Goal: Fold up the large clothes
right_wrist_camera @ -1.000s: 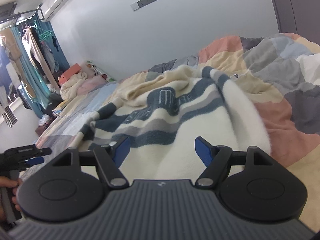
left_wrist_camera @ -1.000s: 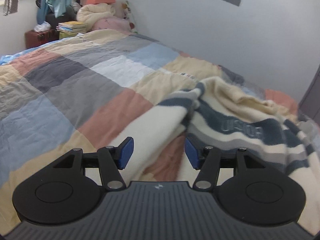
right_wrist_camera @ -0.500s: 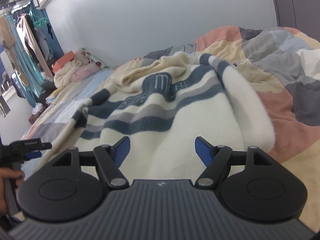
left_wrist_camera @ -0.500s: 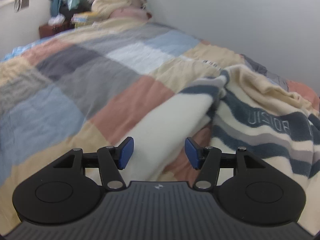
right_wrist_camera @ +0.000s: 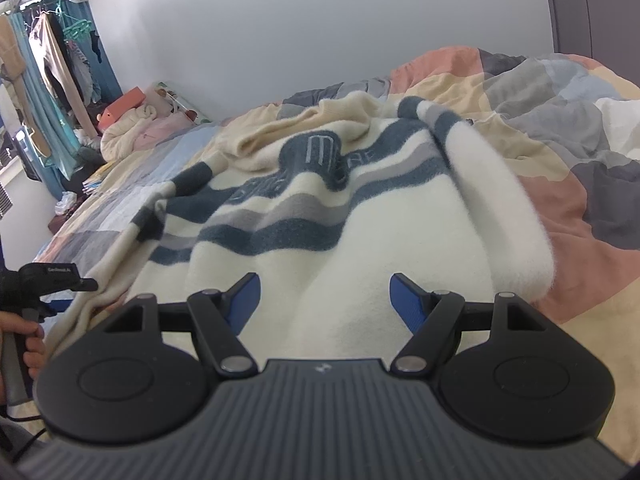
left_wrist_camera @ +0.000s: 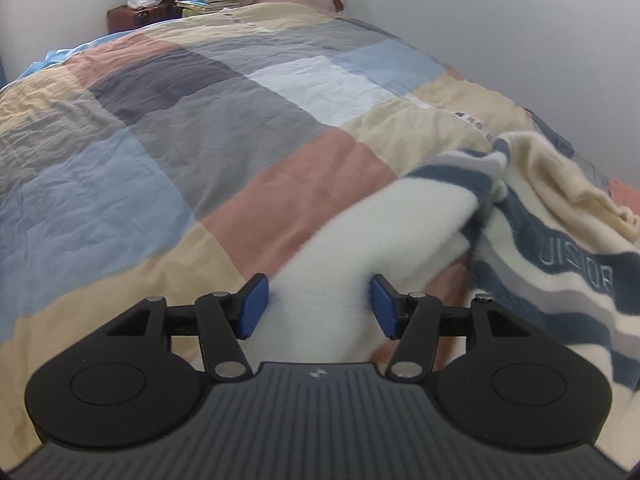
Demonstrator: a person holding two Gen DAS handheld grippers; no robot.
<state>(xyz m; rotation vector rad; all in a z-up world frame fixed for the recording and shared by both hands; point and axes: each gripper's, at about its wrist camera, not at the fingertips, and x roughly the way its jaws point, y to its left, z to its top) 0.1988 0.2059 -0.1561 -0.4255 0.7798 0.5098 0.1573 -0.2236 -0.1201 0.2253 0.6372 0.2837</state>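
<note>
While the sweater (right_wrist_camera: 304,216) lies spread on the quilt (left_wrist_camera: 168,128) near the bed's wall-side edge, hem toward the person, both grippers hover at its near end. The left gripper (left_wrist_camera: 314,308) straddles the white sleeve (left_wrist_camera: 372,240), which runs out from the body over a pink patch; its jaws have just been closing a little, with the sleeve between them, but the pads (left_wrist_camera: 253,307) do not yet press the fleece, so nothing is held. The right gripper (right_wrist_camera: 325,304) stands wide apart over the white hem, also unclenched. The other sleeve (right_wrist_camera: 504,216) curls along the far side in the right view.

Judged from this, the step is taking the sleeve to fold it across the body. To do it well, the left pads should sink lower and bite the full thickness of the sleeve near its cuff, not just the pile, since fluffy fabric slips. The right gripper would best pin or grip the hem so the body does not drag when the sleeve swings over.
</note>
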